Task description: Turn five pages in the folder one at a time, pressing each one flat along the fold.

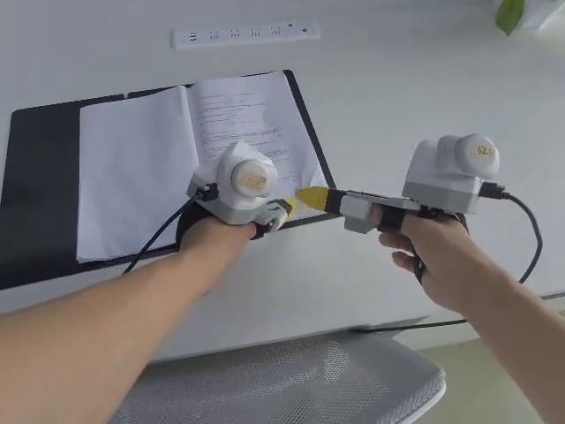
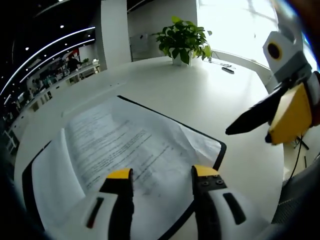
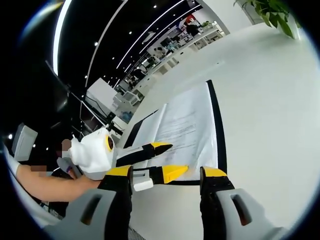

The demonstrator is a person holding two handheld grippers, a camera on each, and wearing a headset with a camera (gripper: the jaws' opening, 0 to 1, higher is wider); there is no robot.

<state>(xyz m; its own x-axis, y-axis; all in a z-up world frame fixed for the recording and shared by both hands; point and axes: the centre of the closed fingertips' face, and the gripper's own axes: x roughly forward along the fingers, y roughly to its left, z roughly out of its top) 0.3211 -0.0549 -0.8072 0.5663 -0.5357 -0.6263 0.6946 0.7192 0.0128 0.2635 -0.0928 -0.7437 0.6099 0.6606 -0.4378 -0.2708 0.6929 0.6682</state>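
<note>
Two pages on show on the table (image 1: 424,97): folder (image 1: 35,177) open and flat, black-backed, blank page (image 1: 132,168) on the left, printed page (image 1: 247,124) on the right. Hard to say how many of the five turns are done. Looks like at least one leaf is over on the left and lying fairly flat, but no count is readable. No leaf lifted or pinched just now, so probably between turns, with the next lift and the press along the fold yet to do.

For the left gripper (image 2: 162,176): hover over the near right corner of the printed page, jaws spread, nothing held. For the right gripper (image 1: 314,198): reach in from the right, just beside that same corner and close to the left gripper, jaws spread too, empty.

Edges: near right corner of the printed page slightly rumpled, just inside the folder's rim; near table edge close to the folder, chair (image 1: 291,380) below it. Open room: bare table to the right and on the far side, power strip (image 1: 245,34) well beyond the folder's far edge, plant (image 2: 184,40) far off. Tightest spot judged to be between the two grippers themselves.
</note>
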